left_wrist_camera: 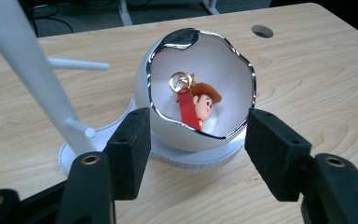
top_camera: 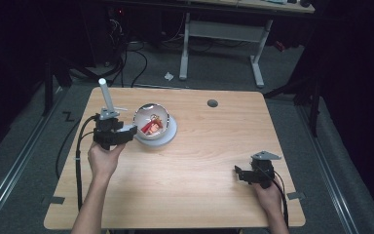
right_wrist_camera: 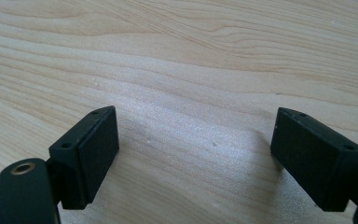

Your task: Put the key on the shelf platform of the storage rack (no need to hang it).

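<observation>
We see a white egg-shaped shell (left_wrist_camera: 193,88) with a jagged chrome-edged opening, sitting on a round white base (left_wrist_camera: 200,156) at the middle of the left gripper view and left of centre in the high view. Inside it lies a small red figure (left_wrist_camera: 193,105) with a brown hat and a gold ring, tilted.

Nothing legible anywhere: no lettering, label, brand or number on the white egg-shaped shell (left_wrist_camera: 196,88) at the centre of the left gripper view, nor on the cowboy figure charm (left_wrist_camera: 196,105) inside it. Bare wood grain across the table (right_wrist_camera: 177,56), unmarked.
</observation>
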Action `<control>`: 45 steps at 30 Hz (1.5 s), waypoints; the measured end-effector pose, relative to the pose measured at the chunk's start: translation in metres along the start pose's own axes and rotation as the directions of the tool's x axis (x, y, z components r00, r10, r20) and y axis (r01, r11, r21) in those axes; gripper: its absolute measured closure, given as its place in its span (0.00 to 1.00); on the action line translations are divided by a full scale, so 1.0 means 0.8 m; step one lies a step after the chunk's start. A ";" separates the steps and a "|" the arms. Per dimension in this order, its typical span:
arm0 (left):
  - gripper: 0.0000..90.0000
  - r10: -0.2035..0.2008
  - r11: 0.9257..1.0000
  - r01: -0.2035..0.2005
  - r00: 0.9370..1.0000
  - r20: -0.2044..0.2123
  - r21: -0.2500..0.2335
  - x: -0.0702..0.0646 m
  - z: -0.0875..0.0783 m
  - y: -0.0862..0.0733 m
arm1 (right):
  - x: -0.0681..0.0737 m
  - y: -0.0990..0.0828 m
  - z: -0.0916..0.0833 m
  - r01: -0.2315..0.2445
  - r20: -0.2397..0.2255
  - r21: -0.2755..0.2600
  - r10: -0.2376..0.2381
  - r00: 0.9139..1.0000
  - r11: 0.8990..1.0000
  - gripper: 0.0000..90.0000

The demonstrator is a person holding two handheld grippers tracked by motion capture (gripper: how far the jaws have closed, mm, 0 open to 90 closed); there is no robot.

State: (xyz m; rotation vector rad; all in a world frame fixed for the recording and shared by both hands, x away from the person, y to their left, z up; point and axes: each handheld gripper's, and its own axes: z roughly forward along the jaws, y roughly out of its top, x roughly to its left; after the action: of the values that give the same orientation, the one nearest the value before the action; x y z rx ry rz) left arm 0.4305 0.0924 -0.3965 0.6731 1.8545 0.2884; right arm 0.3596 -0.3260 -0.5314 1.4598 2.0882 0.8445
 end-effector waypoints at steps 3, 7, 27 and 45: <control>0.46 -0.012 1.000 0.012 1.000 -0.003 0.005 0.002 -0.005 0.002 | 0.000 0.000 0.000 0.000 0.000 0.000 0.000 1.000 1.000 0.17; 0.46 -0.009 1.000 0.009 1.000 0.005 -0.010 0.009 -0.014 0.008 | 0.000 0.000 0.000 0.000 0.000 0.000 0.000 1.000 1.000 0.17; 0.45 -0.059 0.997 0.060 0.998 0.022 -0.041 0.038 -0.051 0.022 | 0.000 0.000 0.000 0.001 0.000 0.000 -0.001 1.000 1.000 0.17; 0.45 -0.078 0.996 0.079 0.997 0.015 -0.050 0.061 -0.066 0.017 | 0.000 0.000 0.000 0.000 0.001 0.000 0.000 1.000 1.000 0.17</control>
State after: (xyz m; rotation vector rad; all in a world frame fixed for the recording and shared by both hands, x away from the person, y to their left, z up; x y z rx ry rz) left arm 0.3740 0.1378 -0.4076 0.5648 1.8500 0.2781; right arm 0.3595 -0.3260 -0.5314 1.4602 2.0869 0.8442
